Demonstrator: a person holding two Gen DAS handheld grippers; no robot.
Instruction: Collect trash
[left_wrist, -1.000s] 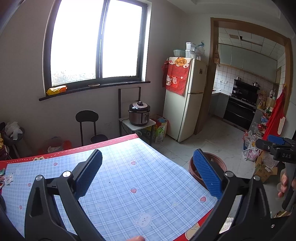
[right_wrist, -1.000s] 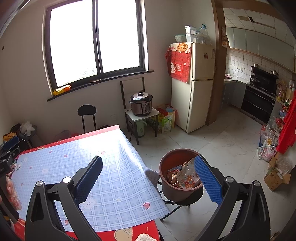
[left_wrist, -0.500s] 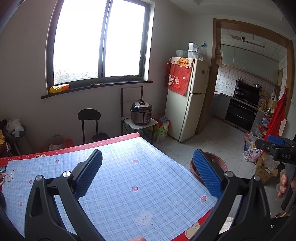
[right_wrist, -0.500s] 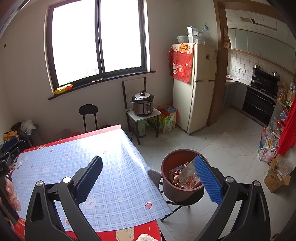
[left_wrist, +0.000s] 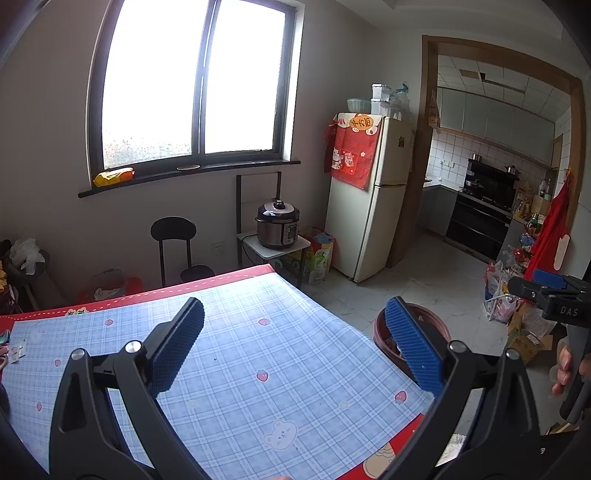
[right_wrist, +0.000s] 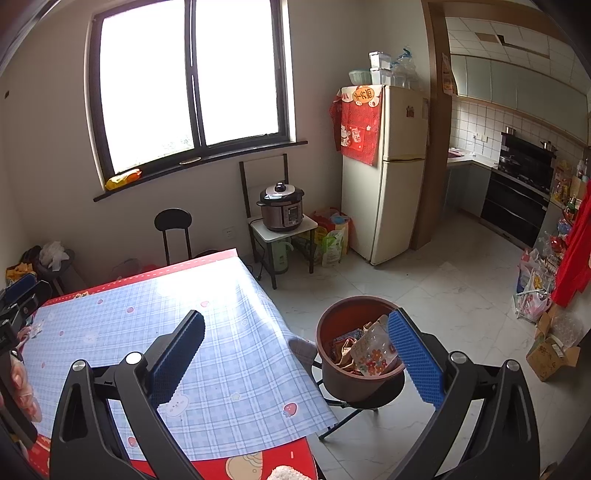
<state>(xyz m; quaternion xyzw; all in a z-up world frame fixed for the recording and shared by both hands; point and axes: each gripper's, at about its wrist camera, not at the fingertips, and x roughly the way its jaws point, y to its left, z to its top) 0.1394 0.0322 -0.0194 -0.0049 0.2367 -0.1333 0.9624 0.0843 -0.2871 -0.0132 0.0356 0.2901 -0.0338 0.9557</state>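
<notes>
Left wrist view: left gripper (left_wrist: 293, 341) spread wide, blue ribbed pads far apart, nothing between them, held above a blue checked tablecloth (left_wrist: 236, 369) printed with strawberries and a bear. Red table edging (left_wrist: 110, 301) along the far side. Small paper scraps (left_wrist: 16, 349) at the far left of the cloth, too small to identify. Beyond the cloth's right edge, partly hidden behind the right-hand pad, a brown trash bucket (left_wrist: 434, 319) on the pale floor. At the right margin, the other tool's black body and a hand (left_wrist: 565, 367) gripping its handle. Farther off: a black stool (left_wrist: 173, 229), a pressure cooker (left_wrist: 277, 224) on a low white stand, a cream refrigerator (left_wrist: 376, 199) draped with a red cloth.

Right wrist view: right gripper (right_wrist: 295, 347) likewise fully parted and empty, poised over the table's right corner and the floor beside it. Trash bucket (right_wrist: 343, 314) just right of the table, seemingly seated on a black stand, holding crumpled snack wrappers (right_wrist: 369, 350), one clear with a flower print. A cardboard box (right_wrist: 550, 350) on the floor far right. At the left margin, the left tool with fingers (right_wrist: 20, 373) wrapped round it.
</notes>
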